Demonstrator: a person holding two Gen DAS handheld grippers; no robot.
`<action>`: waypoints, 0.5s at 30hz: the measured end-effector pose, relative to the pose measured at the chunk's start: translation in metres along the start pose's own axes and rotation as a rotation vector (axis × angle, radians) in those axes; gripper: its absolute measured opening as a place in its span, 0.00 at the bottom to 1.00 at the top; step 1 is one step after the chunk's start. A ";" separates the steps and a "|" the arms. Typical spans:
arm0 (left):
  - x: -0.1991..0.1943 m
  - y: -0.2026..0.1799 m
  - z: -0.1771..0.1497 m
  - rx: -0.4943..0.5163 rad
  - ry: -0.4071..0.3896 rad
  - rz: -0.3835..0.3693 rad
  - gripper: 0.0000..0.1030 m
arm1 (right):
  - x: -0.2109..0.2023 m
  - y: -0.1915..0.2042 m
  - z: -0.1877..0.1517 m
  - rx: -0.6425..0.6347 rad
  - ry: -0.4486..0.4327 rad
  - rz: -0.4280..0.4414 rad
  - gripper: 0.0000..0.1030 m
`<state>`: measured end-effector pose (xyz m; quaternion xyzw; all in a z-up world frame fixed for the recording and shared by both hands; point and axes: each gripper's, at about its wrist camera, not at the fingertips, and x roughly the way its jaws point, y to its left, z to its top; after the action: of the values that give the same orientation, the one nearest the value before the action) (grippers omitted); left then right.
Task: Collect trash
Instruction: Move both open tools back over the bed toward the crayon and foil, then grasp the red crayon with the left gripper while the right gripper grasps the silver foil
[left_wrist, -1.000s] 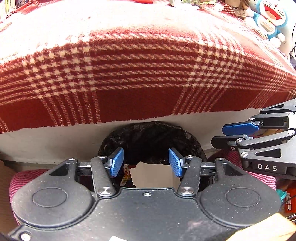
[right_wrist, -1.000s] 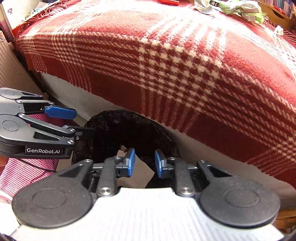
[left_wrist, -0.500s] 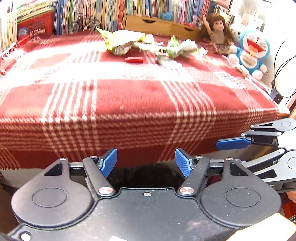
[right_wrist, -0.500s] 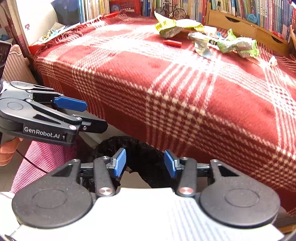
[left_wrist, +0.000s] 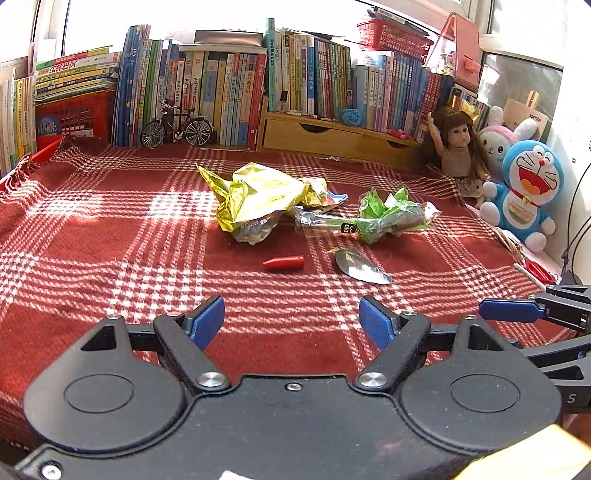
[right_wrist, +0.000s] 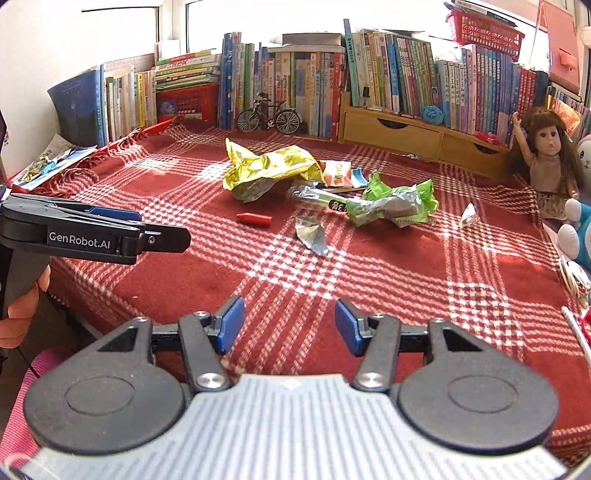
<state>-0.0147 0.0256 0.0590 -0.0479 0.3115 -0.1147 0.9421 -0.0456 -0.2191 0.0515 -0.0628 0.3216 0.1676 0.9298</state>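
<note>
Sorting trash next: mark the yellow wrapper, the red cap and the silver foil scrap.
yellow wrapper (left_wrist: 258, 192), left wrist view, crumpled middle.
red cap (left_wrist: 283, 262), left wrist view, mid-body.
silver foil scrap (right_wrist: 312, 234), right wrist view, flat centre.

Red-and-white plaid blanket (left_wrist: 110, 236) spread over the whole surface, barred with bright sunlight. Along the back, a packed row of upright books (left_wrist: 207, 92), a low wooden drawer unit (left_wrist: 317, 136), a red basket (left_wrist: 395, 35) on top of the books, a model bicycle (left_wrist: 177, 125). Overexposed window (right_wrist: 258, 16) above; doll (left_wrist: 456, 147) and blue plush toy (left_wrist: 524, 192) at right.
</note>
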 end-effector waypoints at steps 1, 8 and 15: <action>0.012 -0.002 0.006 0.007 0.001 0.006 0.76 | 0.005 -0.003 0.005 0.004 -0.004 -0.018 0.67; 0.071 -0.011 0.026 0.031 0.028 0.016 0.74 | 0.043 -0.016 0.020 0.018 0.010 -0.048 0.67; 0.118 -0.012 0.030 0.020 0.071 0.030 0.66 | 0.078 -0.015 0.023 -0.028 0.055 -0.040 0.67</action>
<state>0.0935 -0.0145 0.0171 -0.0297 0.3445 -0.1054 0.9324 0.0305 -0.2069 0.0212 -0.0869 0.3433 0.1519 0.9228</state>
